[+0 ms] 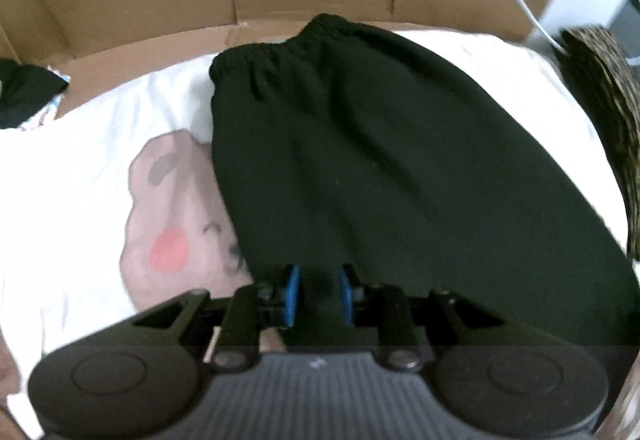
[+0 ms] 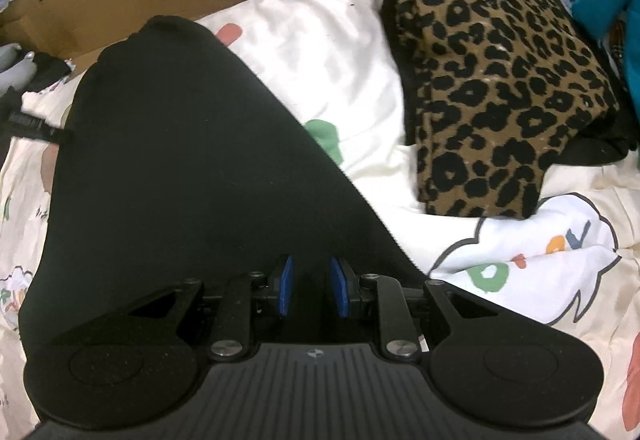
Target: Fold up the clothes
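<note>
My left gripper (image 1: 319, 294) and right gripper (image 2: 310, 290) both have jaws clamped on the black garment's (image 1: 380, 168) near edge. It lies on the bed (image 2: 340, 52), with folded leopard-print clothes (image 2: 500, 72) at far right.

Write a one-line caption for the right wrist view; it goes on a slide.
Right gripper poised over a black garment on a printed bedsheet, folded leopard-print clothes beside it.

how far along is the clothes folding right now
Done: a leopard-print garment lies folded at the side of the bed. In hand: the left gripper and right gripper are over the black garment, apparently pinching its near edge. Left: finishing its fold.
</note>
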